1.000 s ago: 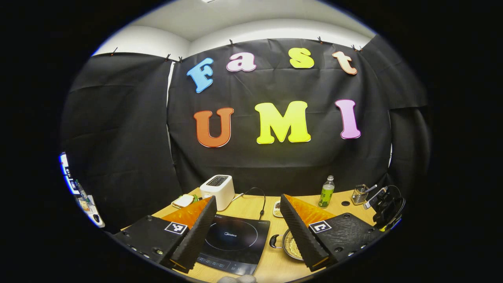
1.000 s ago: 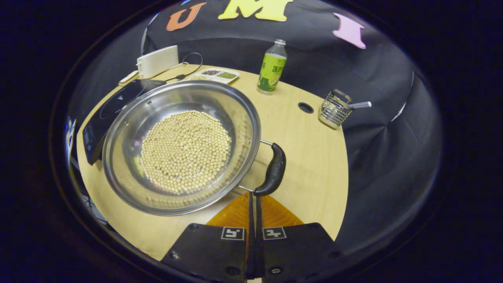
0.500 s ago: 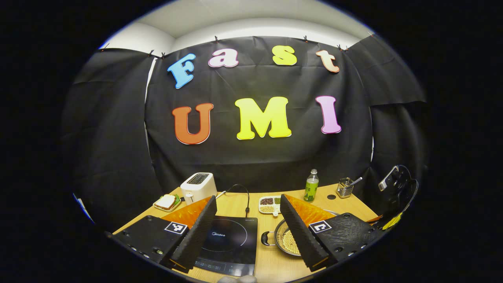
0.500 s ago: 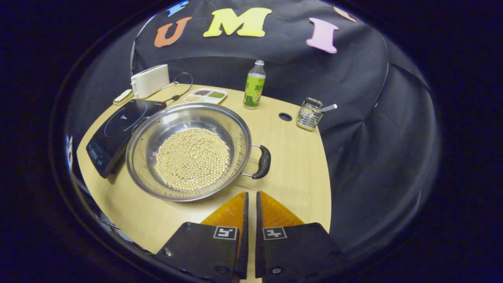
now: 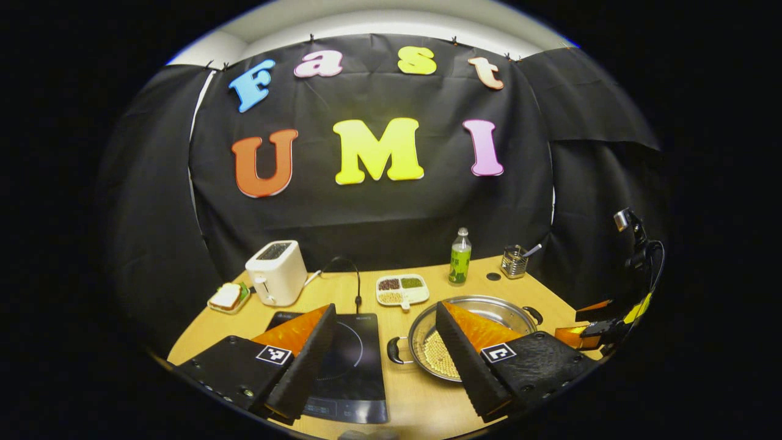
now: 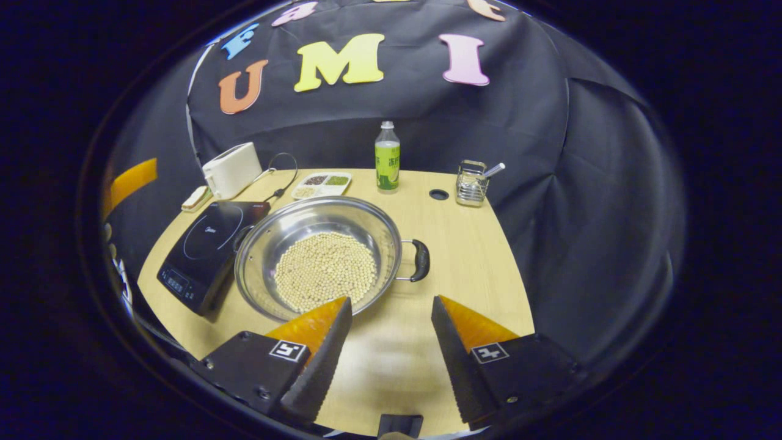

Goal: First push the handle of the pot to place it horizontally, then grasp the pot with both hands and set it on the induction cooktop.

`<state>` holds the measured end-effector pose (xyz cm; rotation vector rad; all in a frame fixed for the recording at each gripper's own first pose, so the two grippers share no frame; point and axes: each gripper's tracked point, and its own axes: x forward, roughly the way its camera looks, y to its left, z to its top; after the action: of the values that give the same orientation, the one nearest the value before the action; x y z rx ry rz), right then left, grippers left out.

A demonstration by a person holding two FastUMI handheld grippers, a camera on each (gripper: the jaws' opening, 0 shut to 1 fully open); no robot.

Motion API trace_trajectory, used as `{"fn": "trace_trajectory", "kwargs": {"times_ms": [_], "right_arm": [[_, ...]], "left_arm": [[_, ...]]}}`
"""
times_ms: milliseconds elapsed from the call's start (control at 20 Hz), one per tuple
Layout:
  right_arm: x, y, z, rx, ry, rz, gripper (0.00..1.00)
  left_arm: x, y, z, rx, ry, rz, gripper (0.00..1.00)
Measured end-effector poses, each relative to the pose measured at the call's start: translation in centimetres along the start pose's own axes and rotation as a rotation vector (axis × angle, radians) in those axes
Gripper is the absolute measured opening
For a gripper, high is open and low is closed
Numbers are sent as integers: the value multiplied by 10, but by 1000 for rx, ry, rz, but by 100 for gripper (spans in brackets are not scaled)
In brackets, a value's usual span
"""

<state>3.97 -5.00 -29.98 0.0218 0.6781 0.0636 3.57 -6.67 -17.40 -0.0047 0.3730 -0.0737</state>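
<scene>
Above table [image 6: 476, 256], both tools agape, empty.

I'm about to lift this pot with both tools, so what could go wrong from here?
1. The pot holds loose beans; an uneven two-handed lift could tip it and spill them.
2. The pot sits right against the induction cooktop; dragging it instead of lifting could catch that edge.
3. Both tools, the left tool and the right tool, are open and off the handles, so a shallow grip might slip.

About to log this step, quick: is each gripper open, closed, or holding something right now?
Left gripper: open, holding nothing.
Right gripper: open, holding nothing, short of the steel pot of beans.
</scene>
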Motion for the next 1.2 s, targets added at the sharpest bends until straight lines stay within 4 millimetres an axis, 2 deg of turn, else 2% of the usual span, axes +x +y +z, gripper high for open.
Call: {"fn": "trace_trajectory", "kwargs": {"times_ms": [150,200,250,350,500,550,900,950,1000,1200], "right_arm": [[6,-5,-1,21,4,-7,83],[9,-6,0,25,7,-6,87],[13,-7,0,25,15,-6,83],[24,-7,1,27,26,4,87],[43,-8,4,29,52,24,84],[51,-7,6,27,60,33,87],[101,-17,19,-3,106,42,87],[106,-19,21,-7,112,40,87],[111,-19,22,-10,119,45,87],[130,-21,20,-7,159,52,86]], "left_arm": [[15,-3,-29,-29,75,4,97],[22,-5,-36,-23,91,4,97],[28,-8,-46,-19,114,1,96],[41,-14,-65,-19,156,-7,97],[59,-21,-90,-9,219,-7,97],[66,-23,-96,-11,237,-5,97],[112,-16,-128,10,329,42,97],[115,-16,-132,1,346,47,100],[118,-15,-137,-1,362,49,97],[130,-14,-149,3,399,59,97]]}}
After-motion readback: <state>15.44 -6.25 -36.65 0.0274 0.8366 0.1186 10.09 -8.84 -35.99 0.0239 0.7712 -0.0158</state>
